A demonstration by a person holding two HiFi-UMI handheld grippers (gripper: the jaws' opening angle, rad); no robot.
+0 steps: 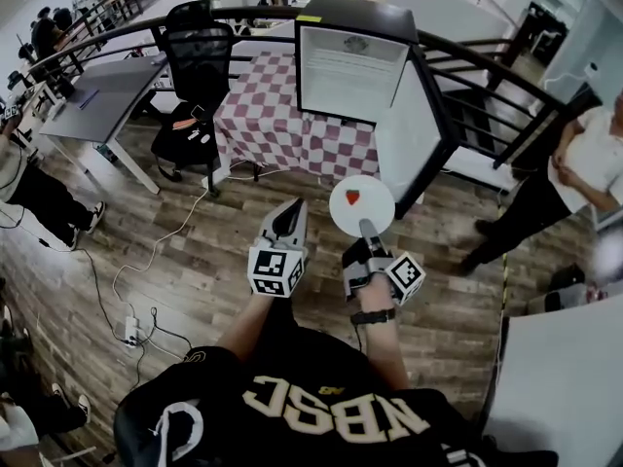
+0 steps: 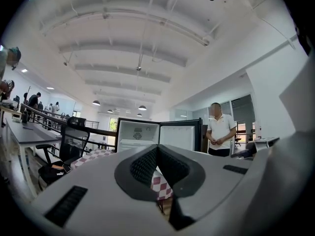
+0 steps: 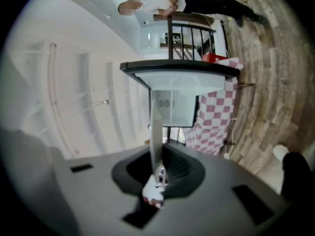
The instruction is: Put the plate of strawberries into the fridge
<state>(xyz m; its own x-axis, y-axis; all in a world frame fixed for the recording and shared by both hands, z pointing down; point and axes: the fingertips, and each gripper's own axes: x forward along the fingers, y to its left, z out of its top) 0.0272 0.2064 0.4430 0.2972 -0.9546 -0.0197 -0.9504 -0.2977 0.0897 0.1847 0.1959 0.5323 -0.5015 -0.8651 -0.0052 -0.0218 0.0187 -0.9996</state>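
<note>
A white plate (image 1: 370,210) carrying one red strawberry (image 1: 352,197) hangs level over the wooden floor, in front of the fridge. My right gripper (image 1: 366,230) is shut on the plate's near rim. In the right gripper view the plate (image 3: 155,132) shows edge-on between the pads. The small fridge (image 1: 350,66) stands open with its white inside showing and its door (image 1: 409,129) swung to the right. My left gripper (image 1: 288,220) floats beside the plate, to its left, jaws together and nothing in them. It points at the open fridge (image 2: 138,134).
A table with a red-and-white checked cloth (image 1: 277,115) stands left of the fridge. A black office chair (image 1: 200,61) and grey desk (image 1: 97,100) are further left. A person (image 1: 584,163) stands at the right. Cables and a power strip (image 1: 131,331) lie on the floor.
</note>
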